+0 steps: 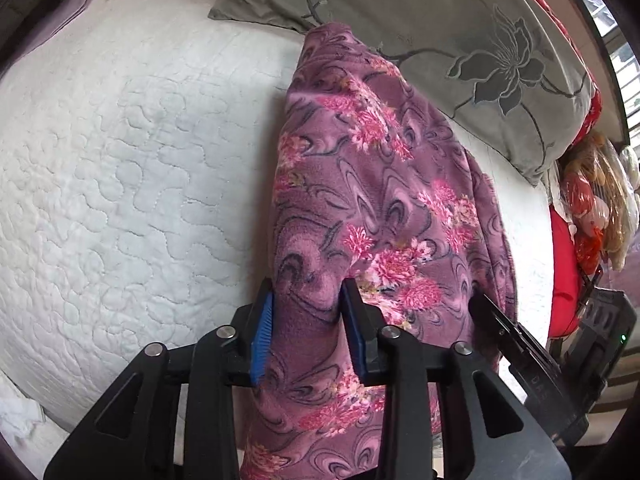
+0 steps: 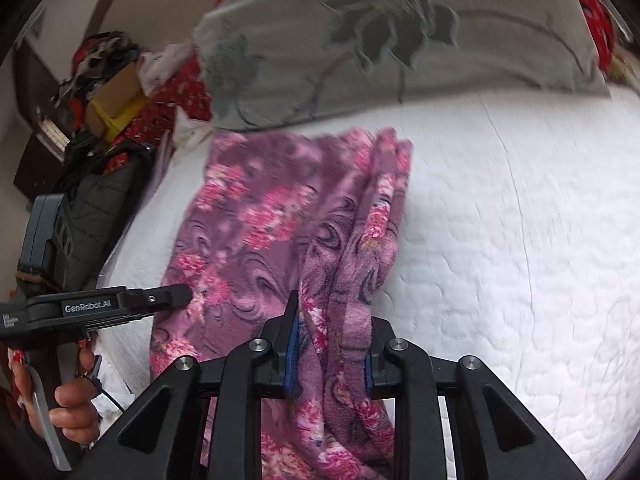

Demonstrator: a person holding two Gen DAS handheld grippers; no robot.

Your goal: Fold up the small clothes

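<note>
A purple fleece garment (image 1: 380,184) with pink flowers lies lengthwise on the white quilted bed (image 1: 120,160), its far end touching a grey pillow. My left gripper (image 1: 308,292) is shut on a bunched fold at its near edge, the cloth filling the gap between the blue pads. In the right wrist view the garment (image 2: 260,220) is gathered into folds on its right side, and my right gripper (image 2: 332,320) is shut on those folds. The left gripper (image 2: 176,294) shows there at the garment's left edge, held by a hand (image 2: 72,400). The right gripper's finger (image 1: 480,304) shows at the garment's right edge.
A grey pillow (image 1: 440,20) with a dark flower print lies across the head of the bed (image 2: 520,240). Beside the bed are a dark quilted jacket (image 2: 100,208), a cardboard box (image 2: 116,92) and red cloth. Red bags (image 1: 564,272) and a window (image 1: 624,60) are on the other side.
</note>
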